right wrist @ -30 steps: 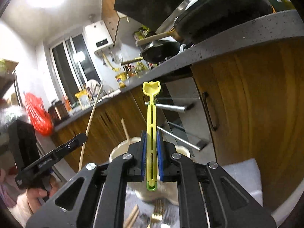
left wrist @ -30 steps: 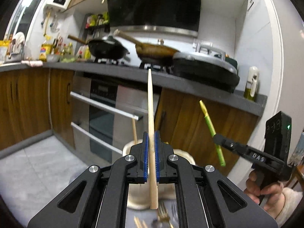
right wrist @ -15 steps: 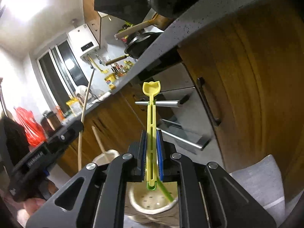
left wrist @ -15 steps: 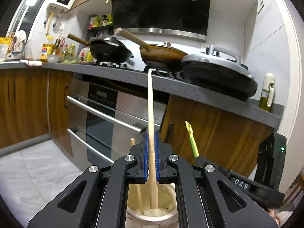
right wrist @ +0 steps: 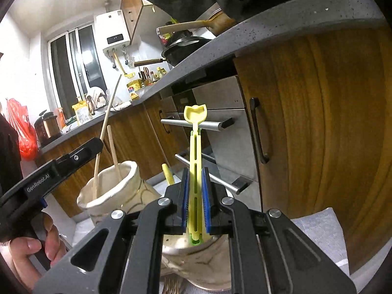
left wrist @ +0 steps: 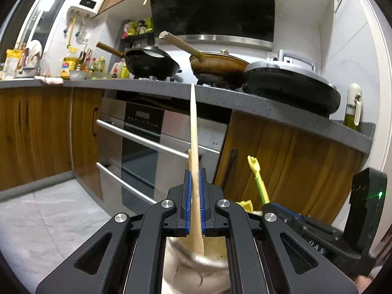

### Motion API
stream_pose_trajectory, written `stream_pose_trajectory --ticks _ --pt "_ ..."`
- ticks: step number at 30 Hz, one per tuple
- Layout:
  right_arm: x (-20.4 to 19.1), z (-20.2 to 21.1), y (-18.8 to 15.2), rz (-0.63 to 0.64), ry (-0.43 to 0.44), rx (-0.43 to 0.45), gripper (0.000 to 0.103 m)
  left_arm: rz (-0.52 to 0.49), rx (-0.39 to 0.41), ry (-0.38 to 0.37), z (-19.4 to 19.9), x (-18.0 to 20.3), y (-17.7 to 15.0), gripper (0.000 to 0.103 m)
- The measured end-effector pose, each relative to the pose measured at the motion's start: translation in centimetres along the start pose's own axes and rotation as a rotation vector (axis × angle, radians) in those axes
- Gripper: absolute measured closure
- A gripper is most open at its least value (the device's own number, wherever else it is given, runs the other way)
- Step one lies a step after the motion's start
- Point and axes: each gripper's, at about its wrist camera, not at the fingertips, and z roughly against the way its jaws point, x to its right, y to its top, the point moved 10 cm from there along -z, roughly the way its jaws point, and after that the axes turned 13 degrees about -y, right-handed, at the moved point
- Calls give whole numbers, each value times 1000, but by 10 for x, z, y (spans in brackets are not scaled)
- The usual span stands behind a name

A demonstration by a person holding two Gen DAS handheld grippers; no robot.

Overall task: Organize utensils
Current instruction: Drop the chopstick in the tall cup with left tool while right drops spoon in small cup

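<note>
My left gripper is shut on a long wooden chopstick whose lower end dips into a cream ceramic holder. In the right wrist view the same chopstick leans in that holder beside another wooden stick. My right gripper is shut on a yellow-green plastic utensil with its lower end in a second cream holder. The yellow utensil also shows in the left wrist view.
Wooden cabinets and a steel oven stand just behind. A grey counter carries pans. A grey cloth lies under the holders. Forks lie at the front.
Both grippers have come down. The chopstick's lower end now sits in the left holder and the yellow utensil's lower end in the right holder.
</note>
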Motion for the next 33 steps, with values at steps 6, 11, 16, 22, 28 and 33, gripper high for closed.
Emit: stream_pose_trajectory --ticks 6,11,16,22,28,33 --pt "1 14 -6 34 -21 14 93 -41 -26 11 14 5 -9 97" --pt "7 21 -12 24 -29 9 93 -90 -43 26 24 12 -16 96" --pt "12 27 -16 12 -34 18 93 -81 -57 30 29 15 -21 96" --pt "14 31 -17 16 -43 22 93 -73 -68 37 31 14 -23 96" --pt "15 32 -17 12 -47 20 93 -61 -78 43 33 12 -25 96" --pt "16 32 -17 16 -51 19 93 -58 -76 45 36 11 -24 96"
